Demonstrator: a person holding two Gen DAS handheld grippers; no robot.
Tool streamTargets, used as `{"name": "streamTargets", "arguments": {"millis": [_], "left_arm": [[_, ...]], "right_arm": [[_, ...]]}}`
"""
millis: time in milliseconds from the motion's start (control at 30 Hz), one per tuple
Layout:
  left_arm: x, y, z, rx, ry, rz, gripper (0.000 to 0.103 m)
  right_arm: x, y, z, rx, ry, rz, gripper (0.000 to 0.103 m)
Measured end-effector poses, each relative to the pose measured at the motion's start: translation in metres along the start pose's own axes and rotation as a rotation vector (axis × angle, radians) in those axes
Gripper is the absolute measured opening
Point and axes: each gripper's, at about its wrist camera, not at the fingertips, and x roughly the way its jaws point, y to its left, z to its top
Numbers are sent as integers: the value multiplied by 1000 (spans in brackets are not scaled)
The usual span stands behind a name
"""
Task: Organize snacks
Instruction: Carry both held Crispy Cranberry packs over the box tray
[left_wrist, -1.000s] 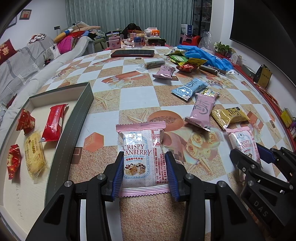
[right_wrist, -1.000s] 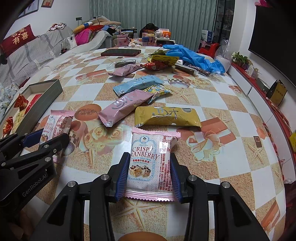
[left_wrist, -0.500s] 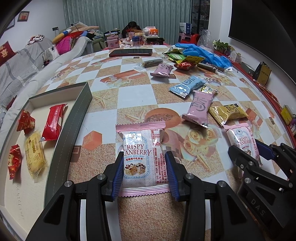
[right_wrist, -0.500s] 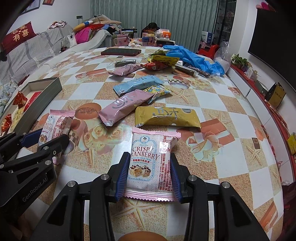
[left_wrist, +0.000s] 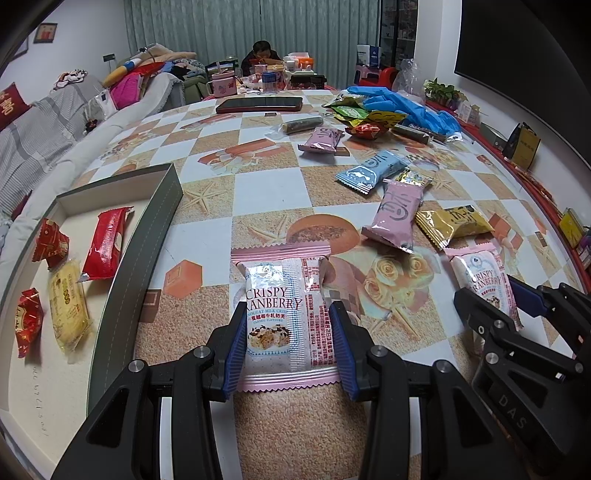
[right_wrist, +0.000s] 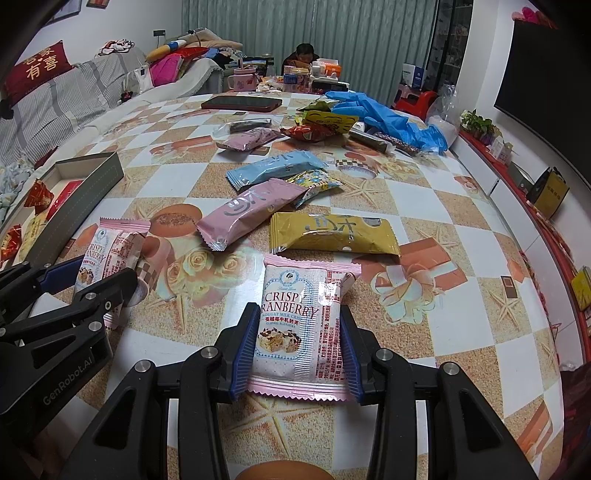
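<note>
My left gripper (left_wrist: 287, 332) is shut on a pink Crispy Cranberry packet (left_wrist: 282, 317), held just above the table. My right gripper (right_wrist: 298, 334) is shut on a second Crispy Cranberry packet (right_wrist: 301, 325), also low over the table. Each gripper shows in the other's view, the right one (left_wrist: 517, 314) at lower right, the left one (right_wrist: 70, 291) at lower left. A grey open box (left_wrist: 155, 221) stands to the left and holds red packets (left_wrist: 105, 243) and a yellow one (left_wrist: 68, 302).
Loose snacks lie ahead: a pink bar (right_wrist: 251, 210), a yellow bar (right_wrist: 332, 234), a blue bar (right_wrist: 275, 170), another pink one (right_wrist: 251, 138). Blue gloves (right_wrist: 384, 118) and a dark phone (right_wrist: 242, 103) lie at the far end. A sofa stands left.
Both grippers have lifted and tilted slightly with their packets; the view of the far room has risen. The packets stay gripped.
</note>
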Motion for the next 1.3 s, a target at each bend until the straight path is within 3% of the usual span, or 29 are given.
{"name": "streamTargets", "arguments": {"millis": [633,800,933,1000,1300], "left_arm": [[-3,-2,-5,6,14,3,46],[-18,-4,-21,18,64,-27,46],[-30,-6,-30,32,116,-48,46],[-40,-5,-35,32,98,-53,46],[-62,12,-41,9,71,-41,46]], "right_arm": [[1,-2,3,-12,44,38,43],[-7,-2,-4,-57,118,98,43],[-17,-9,-13,3,133,171,43],[-27,-16,-17,86,100,252,43],[-40,8,-18,81,85,280,42]]}}
